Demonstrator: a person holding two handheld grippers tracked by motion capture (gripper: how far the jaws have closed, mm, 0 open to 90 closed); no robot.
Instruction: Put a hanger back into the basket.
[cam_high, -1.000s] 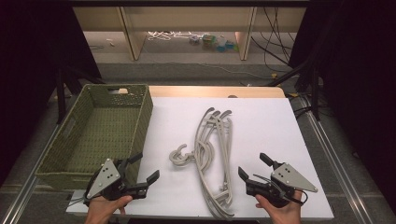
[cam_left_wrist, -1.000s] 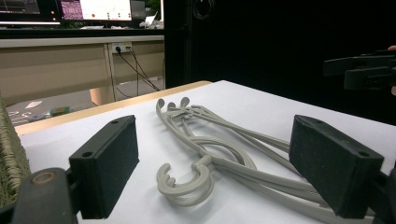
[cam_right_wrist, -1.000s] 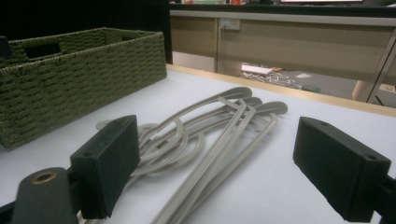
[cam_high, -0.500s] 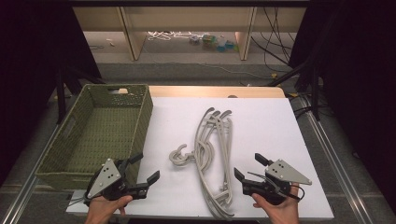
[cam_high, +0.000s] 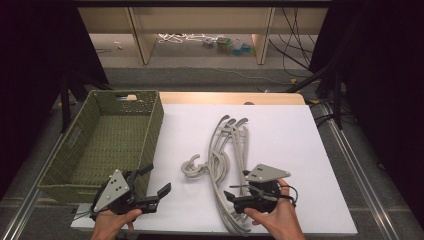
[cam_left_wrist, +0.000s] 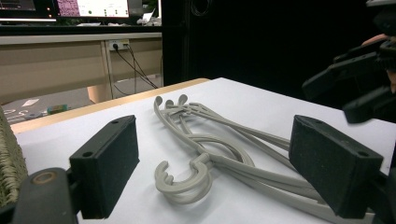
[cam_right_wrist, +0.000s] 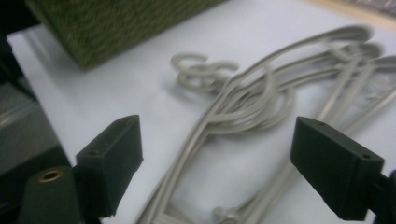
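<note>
From above we count one bundle of grey hangers (cam_high: 227, 165) mid-board, three hook ends at its far tip, and one green basket (cam_high: 107, 142) at the left edge. Our right gripper (cam_high: 235, 199), jaws spread, sits over the bundle's near end.

Left gripper view: our left gripper (cam_left_wrist: 212, 172) stands spread, hangers lying beyond it.

Right gripper view: the jaws have just been closing slightly; hangers lie on the board below their gap, untouched.

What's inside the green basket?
Nothing that I can see. The green basket shows only its woven floor. Its near wall hides a strip of the floor just behind it, so something small and flat could lie there unseen.
</note>
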